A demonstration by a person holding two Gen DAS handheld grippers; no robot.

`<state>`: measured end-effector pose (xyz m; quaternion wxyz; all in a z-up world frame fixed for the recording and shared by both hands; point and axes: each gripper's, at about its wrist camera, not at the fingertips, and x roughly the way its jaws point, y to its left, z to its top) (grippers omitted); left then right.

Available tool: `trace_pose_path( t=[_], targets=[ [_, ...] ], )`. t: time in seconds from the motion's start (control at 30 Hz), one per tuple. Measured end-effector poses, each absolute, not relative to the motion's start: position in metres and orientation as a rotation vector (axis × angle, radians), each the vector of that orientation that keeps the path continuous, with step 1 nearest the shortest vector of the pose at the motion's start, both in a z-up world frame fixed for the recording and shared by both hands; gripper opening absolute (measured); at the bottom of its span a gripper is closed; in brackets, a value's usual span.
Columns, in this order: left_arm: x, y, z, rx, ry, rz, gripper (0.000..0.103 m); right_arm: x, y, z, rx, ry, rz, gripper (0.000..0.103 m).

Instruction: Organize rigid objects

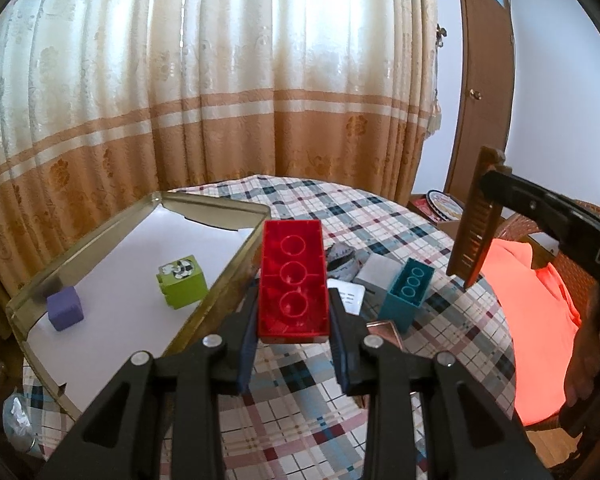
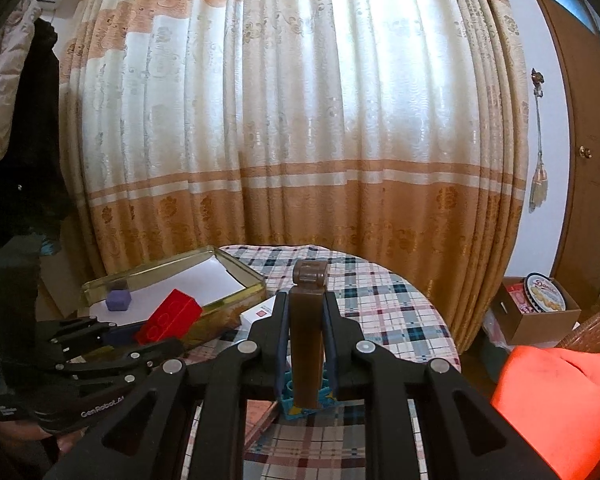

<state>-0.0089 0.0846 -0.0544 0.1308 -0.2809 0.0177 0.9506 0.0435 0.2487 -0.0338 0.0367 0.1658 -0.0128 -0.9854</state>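
Observation:
My left gripper (image 1: pixel 294 300) is shut on a red toy brick (image 1: pixel 293 276), held above the table beside the right wall of a metal tin (image 1: pixel 236 256); the brick also shows in the right wrist view (image 2: pixel 168 316). The tin holds a purple cube (image 1: pixel 65 307) and a green cube (image 1: pixel 181 281). My right gripper (image 2: pixel 305 300) is shut on a brown wooden comb (image 2: pixel 306 336), held upright above a teal brick (image 1: pixel 407 292); the comb also shows in the left wrist view (image 1: pixel 476 222).
A plaid cloth covers the round table (image 1: pixel 380 220). A grey block (image 1: pixel 380 276), a white card (image 1: pixel 346 298) and a small copper piece (image 1: pixel 386 332) lie near the teal brick. An orange cushion (image 1: pixel 528 320) is on the chair at the right. A curtain hangs behind.

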Motion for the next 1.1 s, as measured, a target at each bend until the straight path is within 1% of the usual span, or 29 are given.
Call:
trace_pose_path(
  t=[0.17, 0.57, 1.1],
  targets=[
    [-0.007, 0.079, -0.049, -0.791, 0.048, 2.783, 0.030, 0.042, 0.243, -0.027, 0.502, -0.042, -2.996, 0.017],
    [-0.009, 0.061, -0.040, -0.780, 0.008, 2.827, 0.030, 0.033, 0.218, -0.014, 0.472, 0.021, -2.926, 0.017],
    [-0.022, 0.014, -0.035, -0.823, -0.068, 2.943, 0.030, -0.002, 0.190, 0.000, 0.459, 0.044, -2.828, 0.017]
  ],
)
